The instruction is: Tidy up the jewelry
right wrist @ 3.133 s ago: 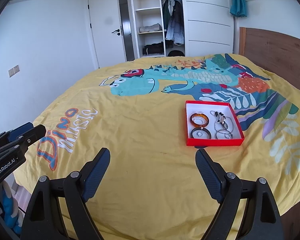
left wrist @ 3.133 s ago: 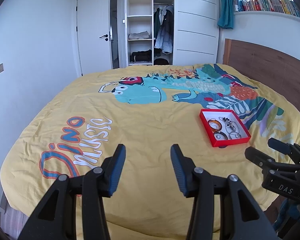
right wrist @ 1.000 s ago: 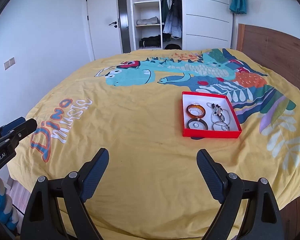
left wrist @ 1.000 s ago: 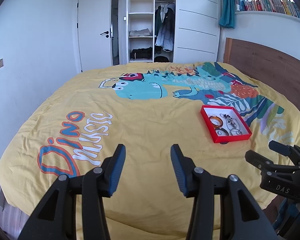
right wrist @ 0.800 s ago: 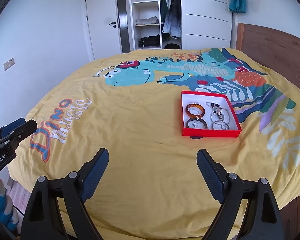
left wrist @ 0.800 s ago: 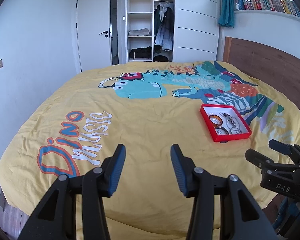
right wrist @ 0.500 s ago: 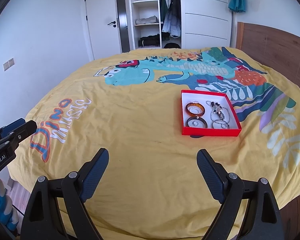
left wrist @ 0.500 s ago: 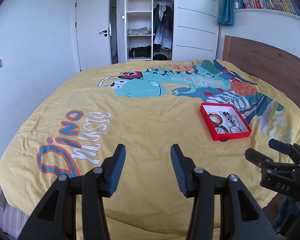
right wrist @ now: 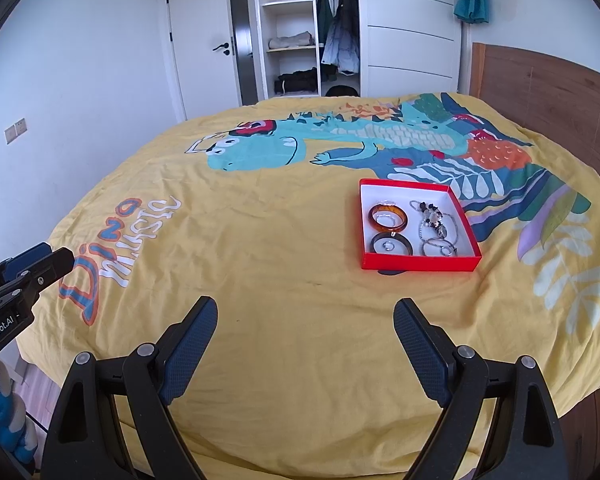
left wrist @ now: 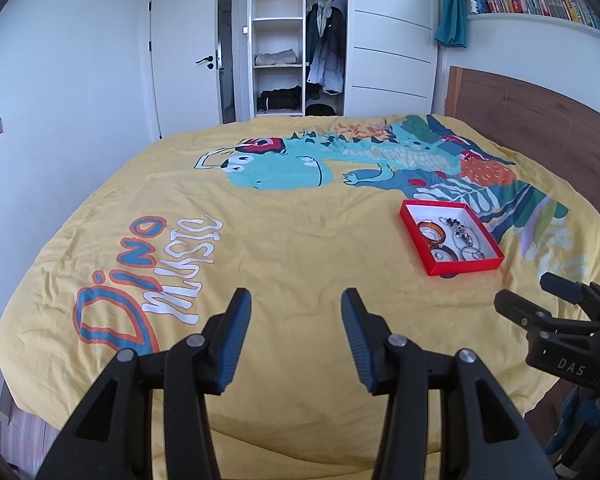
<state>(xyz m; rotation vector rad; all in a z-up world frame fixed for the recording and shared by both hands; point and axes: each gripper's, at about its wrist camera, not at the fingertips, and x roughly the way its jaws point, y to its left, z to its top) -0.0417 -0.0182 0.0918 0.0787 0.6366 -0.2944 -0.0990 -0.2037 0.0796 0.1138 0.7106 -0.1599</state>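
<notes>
A red tray [right wrist: 418,263] with a white inside lies on the yellow bed cover, right of centre; it also shows in the left wrist view [left wrist: 464,265]. It holds an amber bangle [right wrist: 388,216], a dark bangle [right wrist: 391,244] with a small ring inside it, and beaded and silver bracelets [right wrist: 436,222]. My right gripper [right wrist: 304,320] is open and empty, above the bed's near edge, short of the tray. My left gripper [left wrist: 296,312] is open and empty, further left. Each gripper shows at the edge of the other's view.
The yellow dinosaur bed cover [left wrist: 284,248] fills the foreground. A wooden headboard [right wrist: 548,84] runs along the right. Behind the bed stand an open wardrobe [left wrist: 300,40] and a white door [left wrist: 184,60]. Books line a shelf [left wrist: 532,0] at the upper right.
Both views have risen and tilted slightly, so the tray sits a little further away than 3 seconds ago. Both grippers stay open and empty.
</notes>
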